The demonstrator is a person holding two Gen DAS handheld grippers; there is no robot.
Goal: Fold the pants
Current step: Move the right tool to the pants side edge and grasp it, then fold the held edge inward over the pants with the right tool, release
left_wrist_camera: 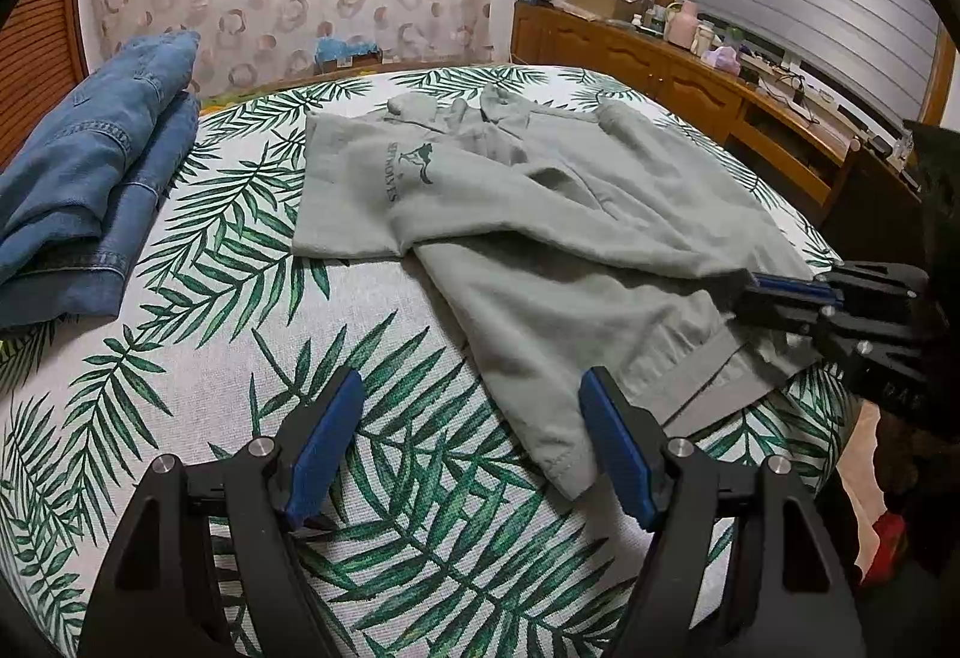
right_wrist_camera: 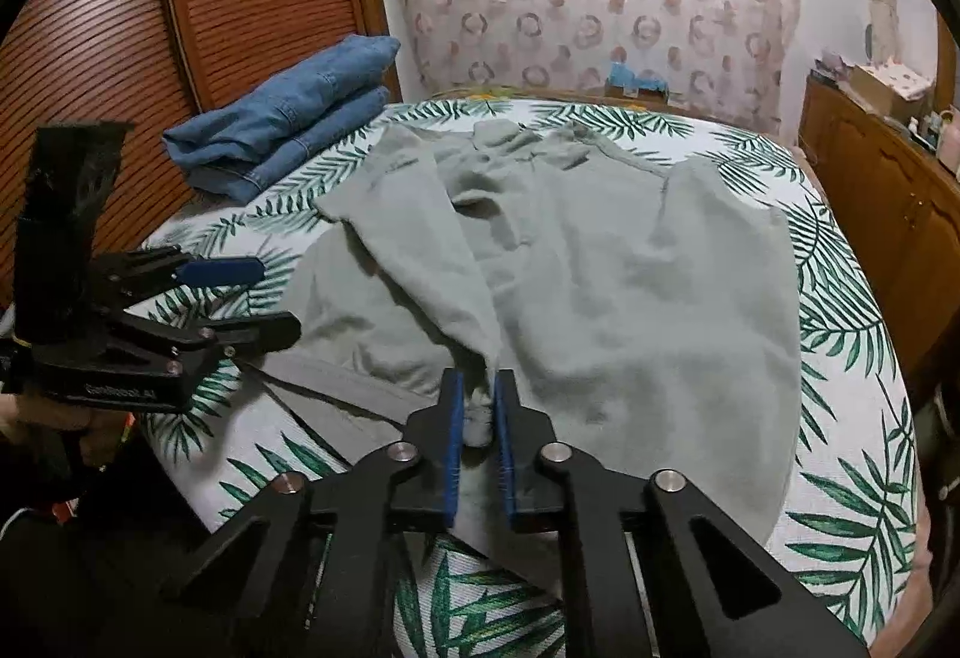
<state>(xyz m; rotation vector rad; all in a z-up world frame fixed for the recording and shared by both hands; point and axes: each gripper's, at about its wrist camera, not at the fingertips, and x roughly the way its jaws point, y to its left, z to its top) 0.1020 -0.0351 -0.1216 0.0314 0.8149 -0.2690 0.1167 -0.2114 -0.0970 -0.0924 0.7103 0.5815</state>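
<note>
Pants (right_wrist_camera: pixel 630 298), grey-green, lie mostly spread on the leaf-print bed (right_wrist_camera: pixel 852 298), one leg flopped across the middle. Right gripper (right_wrist_camera: pixel 479 406): jaws clamped on a bunch of the near edge. Left gripper (left_wrist_camera: pixel 471 406): jaws apart, empty, over bare bed beside the near hem. Folded jeans (left_wrist_camera: pixel 90 190) sit at the far corner. Judgement: first fold barely started; halving and squaring still left.

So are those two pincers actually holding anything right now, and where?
The right gripper pinches a bunched fold near the near edge of the grey-green pants. The left gripper is open, holding nothing.
</note>
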